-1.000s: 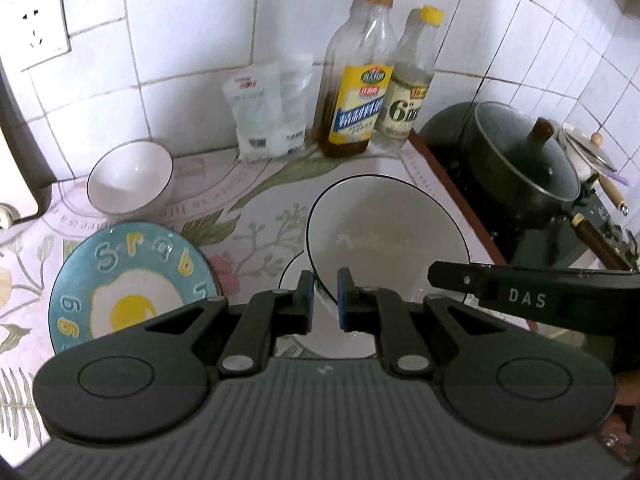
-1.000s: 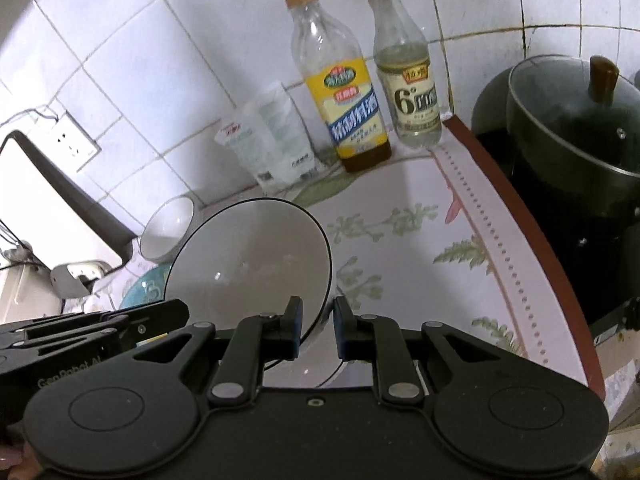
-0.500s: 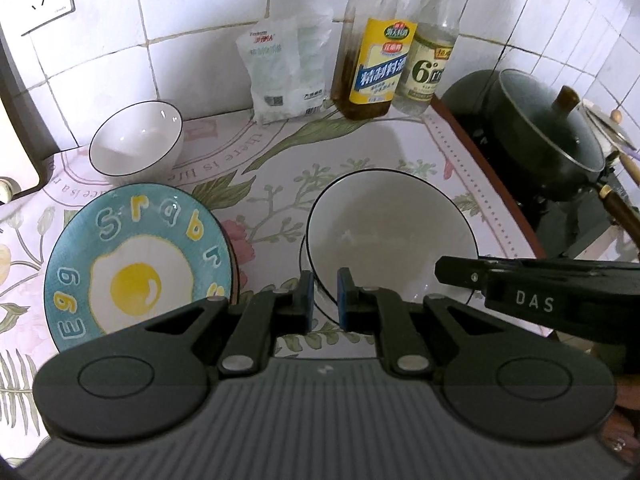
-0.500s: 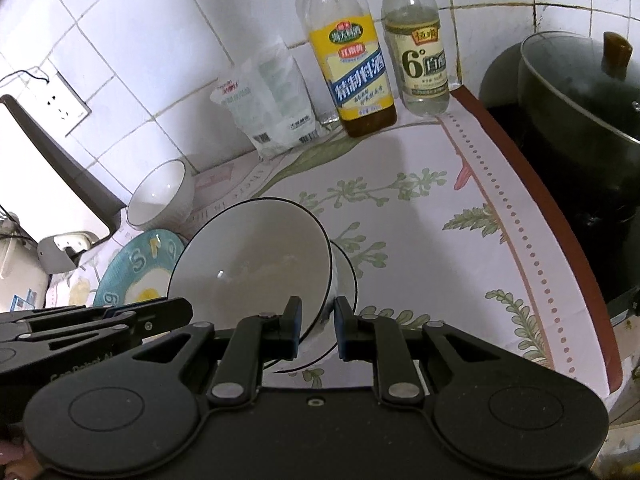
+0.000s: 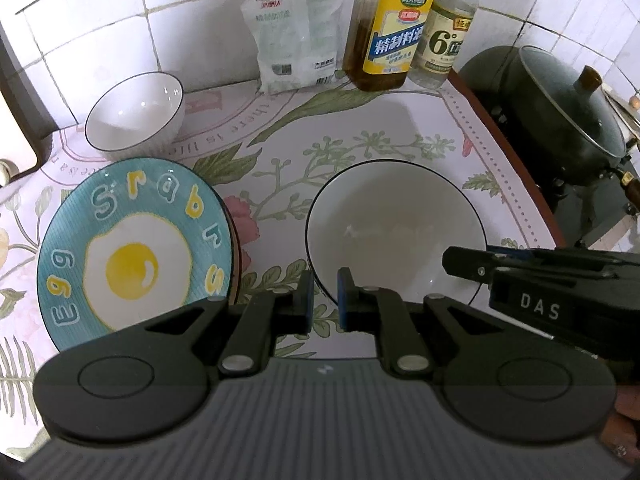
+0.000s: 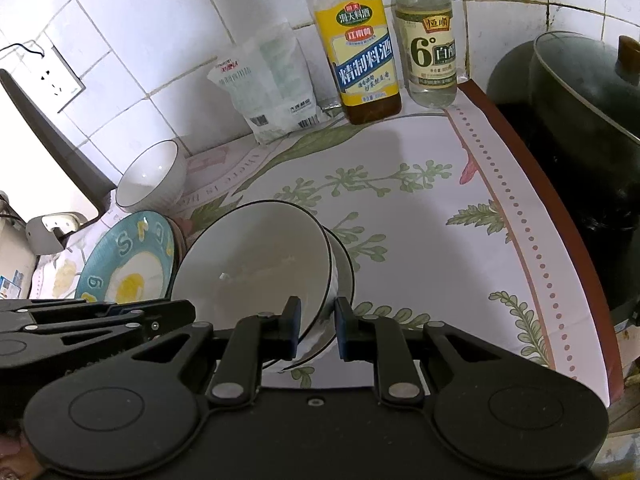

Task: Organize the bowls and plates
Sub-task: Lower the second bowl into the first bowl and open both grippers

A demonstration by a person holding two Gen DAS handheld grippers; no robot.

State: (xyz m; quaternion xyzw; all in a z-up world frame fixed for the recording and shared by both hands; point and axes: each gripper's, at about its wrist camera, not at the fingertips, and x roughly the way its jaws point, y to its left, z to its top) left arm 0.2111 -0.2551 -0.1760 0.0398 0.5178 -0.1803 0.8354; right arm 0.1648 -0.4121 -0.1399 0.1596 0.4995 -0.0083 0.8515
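A large white bowl with a black rim is held by both grippers. My left gripper is shut on its near left rim. My right gripper is shut on its right rim. The bowl sits tilted in a second white dish underneath. A teal egg plate lies to the left. A small white bowl stands behind it near the wall.
Two bottles and a white packet stand against the tiled wall. A dark lidded pot sits on the stove to the right. A white appliance stands at the left.
Both grippers have lowered the large bowl toward the counter and onto the dish beneath. The view sits closer to the table. Both grips have stayed shut.
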